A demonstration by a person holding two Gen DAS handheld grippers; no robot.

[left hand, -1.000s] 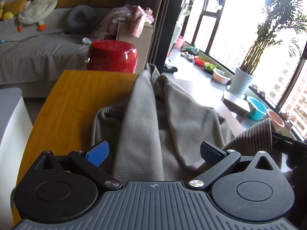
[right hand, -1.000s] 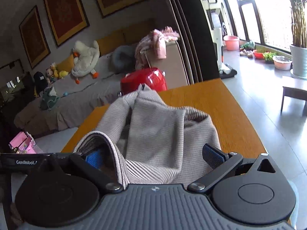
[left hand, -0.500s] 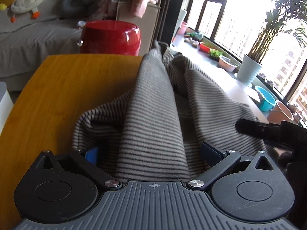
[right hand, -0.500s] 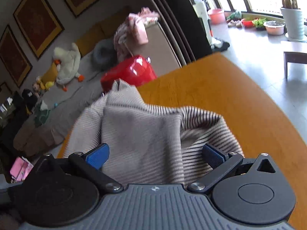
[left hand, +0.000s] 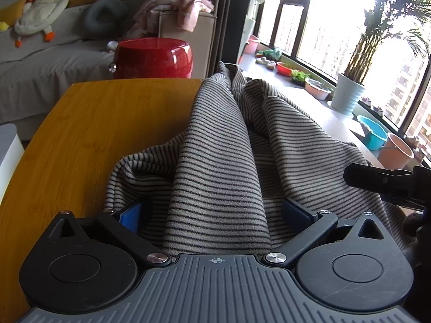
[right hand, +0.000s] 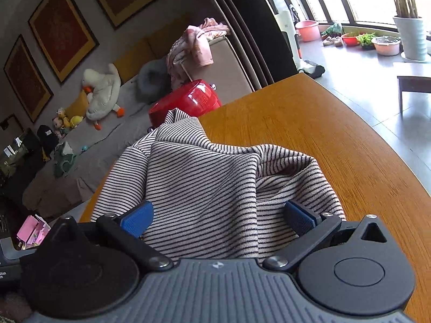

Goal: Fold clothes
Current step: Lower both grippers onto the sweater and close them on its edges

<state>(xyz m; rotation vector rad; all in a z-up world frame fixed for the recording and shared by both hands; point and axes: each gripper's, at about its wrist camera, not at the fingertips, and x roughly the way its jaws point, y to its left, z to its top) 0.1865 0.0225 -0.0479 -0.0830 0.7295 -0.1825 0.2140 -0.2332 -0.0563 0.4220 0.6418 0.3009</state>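
While both tools, left tool (left hand: 215,215) and right tool (right hand: 218,215), stand spread around bunched striped shirt (left hand: 215,161) at mid-frame on the desk (left hand: 94,123), folding looks barely started; next, pinch an edge.

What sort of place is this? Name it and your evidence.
Likely a home living room: a sofa with a plush duck, framed pictures on the wall, and potted plants by big windows.

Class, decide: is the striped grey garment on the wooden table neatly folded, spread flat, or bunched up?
Bunched up. The striped grey garment rises in loose ridges and creases on the wooden table, with no flat layers or straight fold edges.
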